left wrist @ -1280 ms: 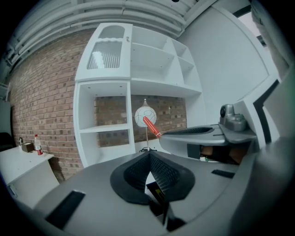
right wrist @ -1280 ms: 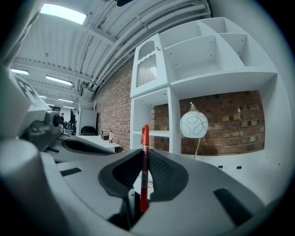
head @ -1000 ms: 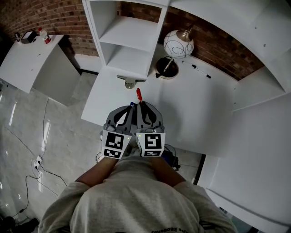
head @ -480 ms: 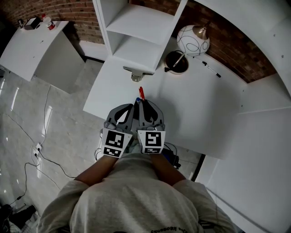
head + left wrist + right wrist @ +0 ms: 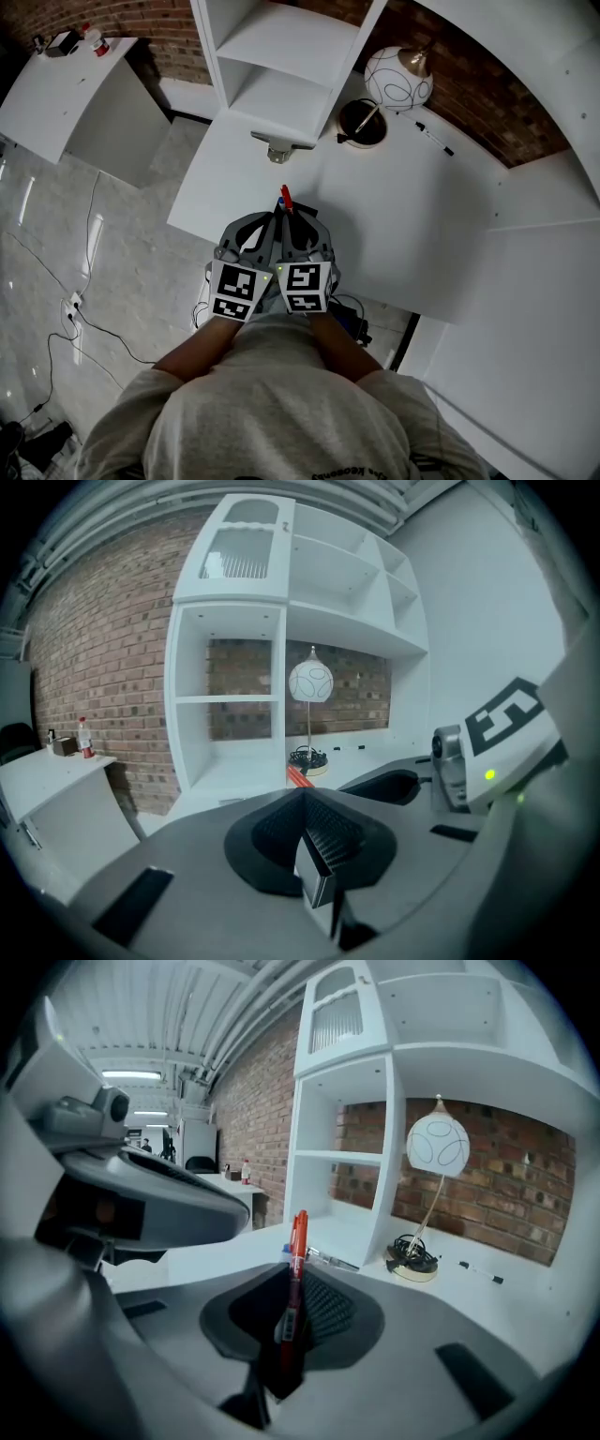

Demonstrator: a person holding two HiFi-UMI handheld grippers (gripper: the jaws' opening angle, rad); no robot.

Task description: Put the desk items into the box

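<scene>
Partly hidden red pen (image 5: 296,1260) pinched in right tool (image 5: 293,217); left tool (image 5: 306,799) closed on nothing.

Red pen (image 5: 298,1232) upright in the right gripper (image 5: 292,1283); black marker (image 5: 433,138) flat on white desk (image 5: 394,216).

Shelf unit (image 5: 281,94) & brick wall (image 5: 94,649)

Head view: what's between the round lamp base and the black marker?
Nothing: only bare white desk separates the round lamp base from the thin black marker; right gripper view agrees.
</scene>
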